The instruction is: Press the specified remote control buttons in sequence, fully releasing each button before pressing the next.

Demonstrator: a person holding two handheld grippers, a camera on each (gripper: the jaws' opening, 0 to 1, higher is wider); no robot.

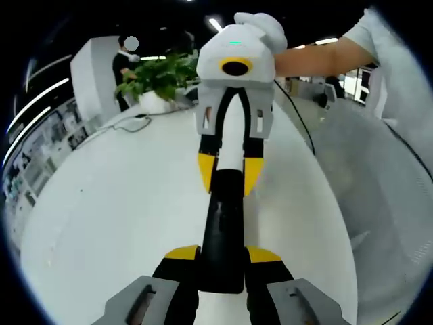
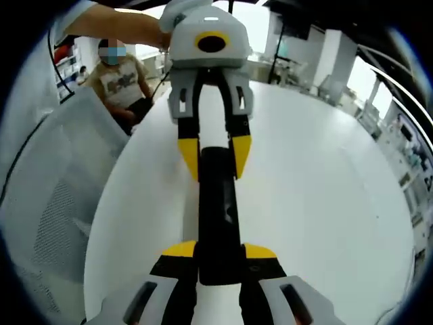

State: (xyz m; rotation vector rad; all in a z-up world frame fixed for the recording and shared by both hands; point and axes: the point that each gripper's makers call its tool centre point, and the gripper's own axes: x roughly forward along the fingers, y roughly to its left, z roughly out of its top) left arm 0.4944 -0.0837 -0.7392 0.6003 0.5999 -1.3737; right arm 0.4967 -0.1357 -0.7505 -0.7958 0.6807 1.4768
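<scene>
A long black remote control (image 1: 223, 230) hangs over the white round table (image 1: 122, 217), clamped at both ends. In the left gripper view my left gripper (image 1: 223, 254) is shut on its near end, yellow-tipped jaws tight against its sides. My right gripper (image 1: 229, 172) faces me from the far end, also closed on the remote. In the right gripper view the same remote (image 2: 218, 203) runs from my right gripper (image 2: 220, 250), shut on it, up to the left gripper (image 2: 214, 152). The buttons are too dark to make out.
A potted plant (image 1: 159, 78) and a cable (image 1: 135, 125) sit at the table's far side. A person's arm (image 1: 318, 57) reaches to the right gripper. White mesh fabric (image 2: 47, 189) lies beside the table edge. A seated person (image 2: 122, 81) is behind.
</scene>
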